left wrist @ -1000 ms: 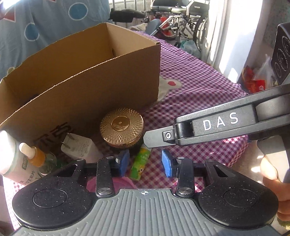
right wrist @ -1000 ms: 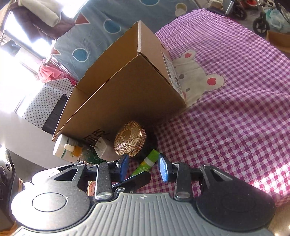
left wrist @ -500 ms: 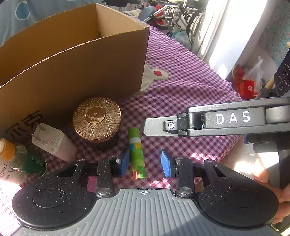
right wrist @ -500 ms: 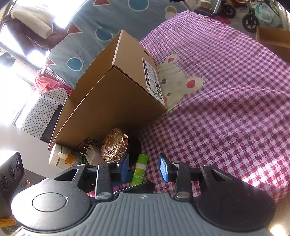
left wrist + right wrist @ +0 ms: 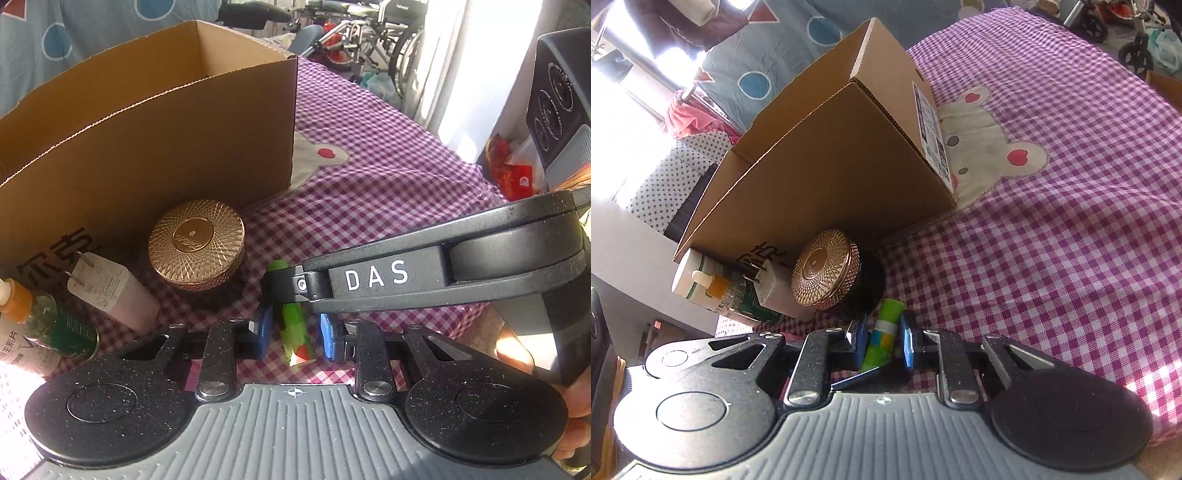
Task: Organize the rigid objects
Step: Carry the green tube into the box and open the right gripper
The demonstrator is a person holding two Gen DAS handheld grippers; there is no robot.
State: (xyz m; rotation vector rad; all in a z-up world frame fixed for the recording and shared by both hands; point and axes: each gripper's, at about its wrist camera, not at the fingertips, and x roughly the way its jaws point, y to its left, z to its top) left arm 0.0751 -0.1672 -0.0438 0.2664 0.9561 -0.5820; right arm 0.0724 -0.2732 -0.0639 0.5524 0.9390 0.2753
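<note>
One open cardboard box [image 5: 155, 122] stands on the tabletop [image 5: 388, 177], which is covered by a purple-and-white checked cloth with one stitched bear patch [image 5: 990, 147] beside the box. In front of the box's near wall lie five loose things: one round gold-lidded jar [image 5: 196, 243], one white plug charger [image 5: 110, 295] with its two prongs pointing toward the box, one small bottle with an orange neck [image 5: 18, 302], one green-labelled bottle [image 5: 70, 332] just beside it, and one green glue stick [image 5: 295, 332] lying on its side, nearest the cameras. In the right wrist view a sixth item, one white tube-like container [image 5: 689, 273], lies behind the orange-necked bottle against the box. The left tongs [image 5: 293, 332] are spread, their two blue pads on either side of the glue stick with a gap showing on each side. The right tongs [image 5: 882, 339] also straddle the same glue stick [image 5: 884, 336], spread, pads close to it but not visibly pressing. From the left wrist view, one finger of the right tongs, marked DAS, crosses over the far end of the stick. A hand [image 5: 517, 354] grips the right handle.
</note>
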